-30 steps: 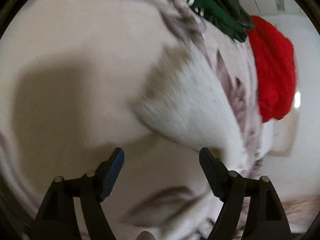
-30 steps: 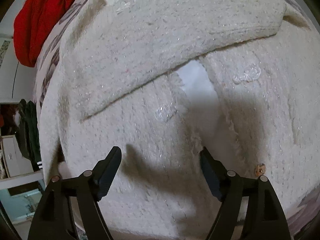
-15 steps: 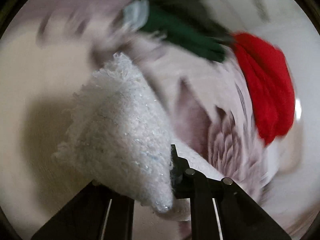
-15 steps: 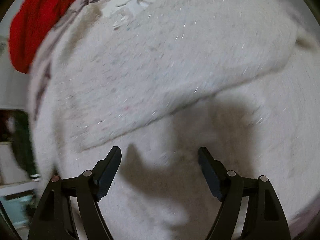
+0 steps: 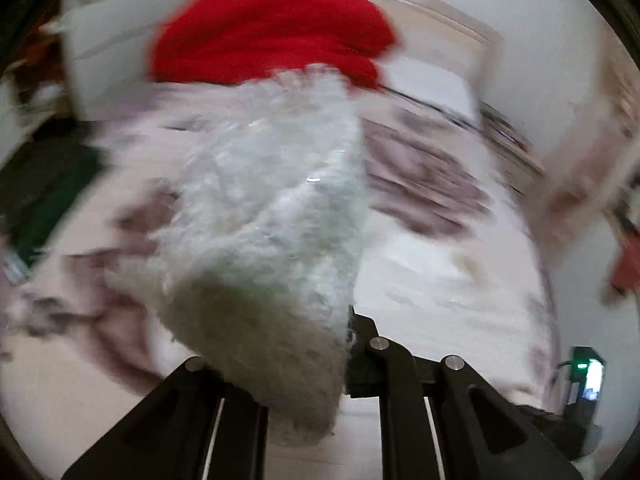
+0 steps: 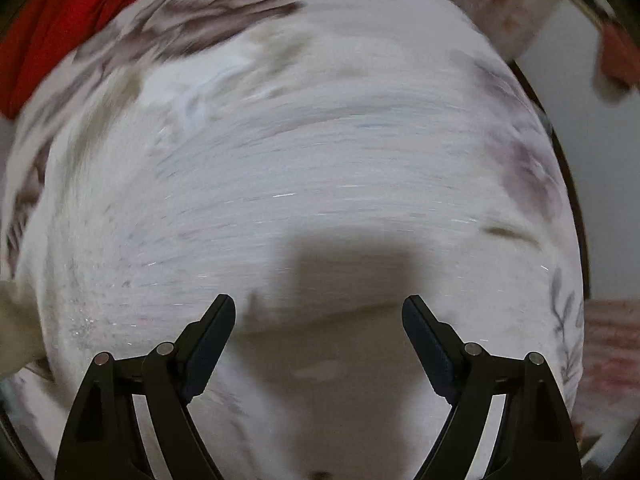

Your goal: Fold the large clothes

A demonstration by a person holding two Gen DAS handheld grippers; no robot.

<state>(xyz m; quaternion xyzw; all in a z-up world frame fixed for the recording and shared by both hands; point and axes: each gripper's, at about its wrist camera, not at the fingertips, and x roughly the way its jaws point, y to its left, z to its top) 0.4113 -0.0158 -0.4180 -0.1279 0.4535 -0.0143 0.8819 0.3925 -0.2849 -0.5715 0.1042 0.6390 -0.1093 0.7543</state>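
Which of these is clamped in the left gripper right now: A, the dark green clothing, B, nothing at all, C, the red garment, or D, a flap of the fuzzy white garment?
D: in the left wrist view the left gripper is shut on a flap of the fuzzy white garment, which bunches up in front of the lens, while the red garment lies farther back, untouched.

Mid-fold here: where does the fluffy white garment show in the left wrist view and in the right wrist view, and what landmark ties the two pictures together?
Left wrist: a bunched part of the white garment fills the centre, clamped in the left tongs.
Right wrist: it spreads flat across the middle, beyond the right tongs, whose jaws are opening with nothing between them.
Shared landmark: the red cloth, top centre in the left view, top left in the right.
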